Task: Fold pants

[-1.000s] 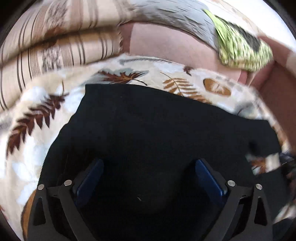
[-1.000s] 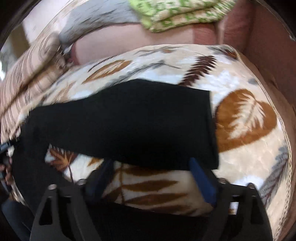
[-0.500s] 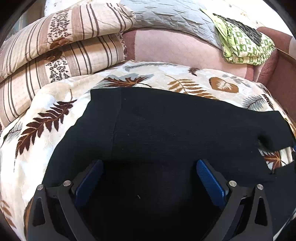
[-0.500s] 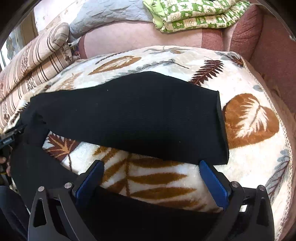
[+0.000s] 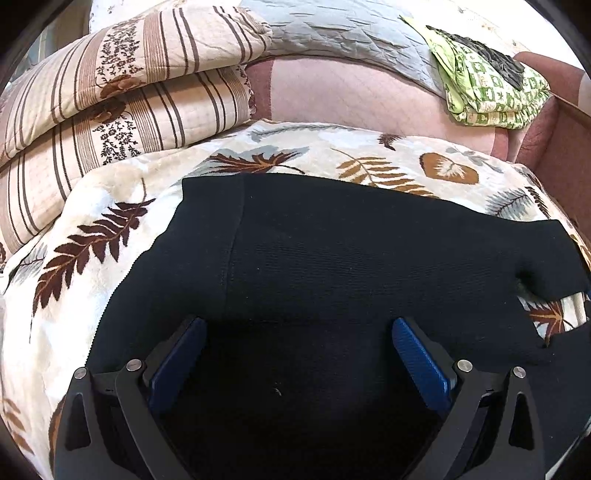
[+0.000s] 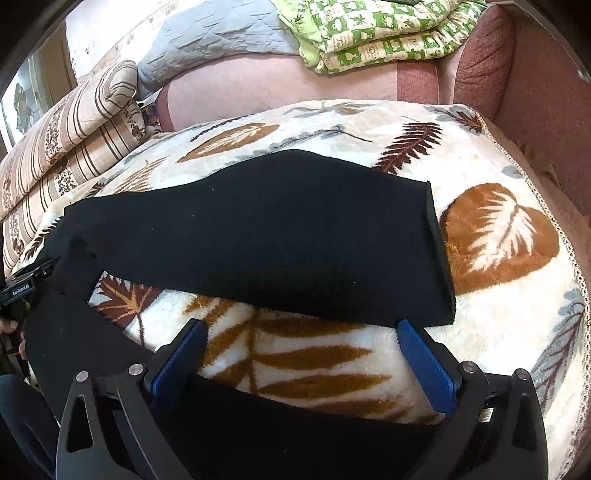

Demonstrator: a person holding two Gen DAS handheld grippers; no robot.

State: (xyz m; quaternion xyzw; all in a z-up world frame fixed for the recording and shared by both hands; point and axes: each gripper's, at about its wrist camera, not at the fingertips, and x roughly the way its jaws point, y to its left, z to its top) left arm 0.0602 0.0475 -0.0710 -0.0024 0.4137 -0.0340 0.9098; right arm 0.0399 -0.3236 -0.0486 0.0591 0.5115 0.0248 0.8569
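Black pants (image 5: 332, 258) lie spread on a leaf-patterned blanket (image 5: 74, 295). In the left wrist view the waist part fills the middle; my left gripper (image 5: 295, 332) is open above it, blue pads (image 5: 177, 354) wide apart, holding nothing. In the right wrist view one pant leg (image 6: 277, 240) lies flat across the blanket (image 6: 498, 240) with its hem at the right, and the other leg (image 6: 258, 435) runs under my right gripper (image 6: 299, 336), which is open and empty above the strip of blanket between the legs.
Striped folded quilts (image 5: 110, 92) are stacked at the back left. A grey quilt (image 5: 351, 33) and a green patterned folded cloth (image 5: 487, 92) rest on the pink sofa back (image 5: 351, 96). The sofa arm (image 6: 535, 92) rises at the right.
Both grippers have drawn back a little from the pants and steadied; the blur is gone. Both stay open. The pants have not moved.
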